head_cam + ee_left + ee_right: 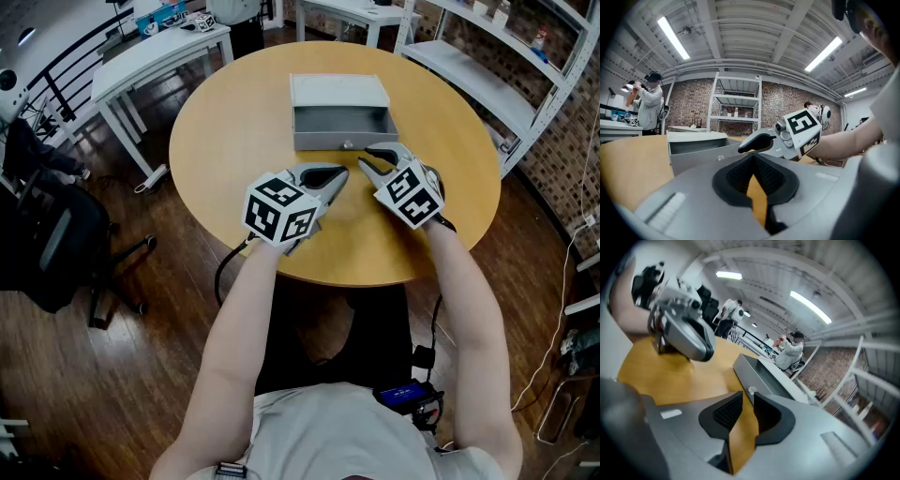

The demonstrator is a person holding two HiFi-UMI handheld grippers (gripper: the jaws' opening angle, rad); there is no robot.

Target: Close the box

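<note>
A grey box (337, 94) stands on the round wooden table (225, 122), its drawer (342, 131) pulled out toward me with a small knob (348, 144) on the front. My right gripper (370, 157) is just in front of the knob, slightly to its right. Its jaws stand a narrow gap apart with nothing between them, and in the right gripper view the knob (751, 390) sits just beyond the tips (747, 397). My left gripper (339, 174) rests lower left of the knob, its pads meeting at the tips (752, 157), empty. The drawer (693, 145) lies ahead on its left.
White tables (159, 56) stand beyond the round table at the back left, and metal shelving (506, 75) lines the right side. A black chair (47, 244) sits on the wooden floor to the left. A person (647, 103) stands far behind.
</note>
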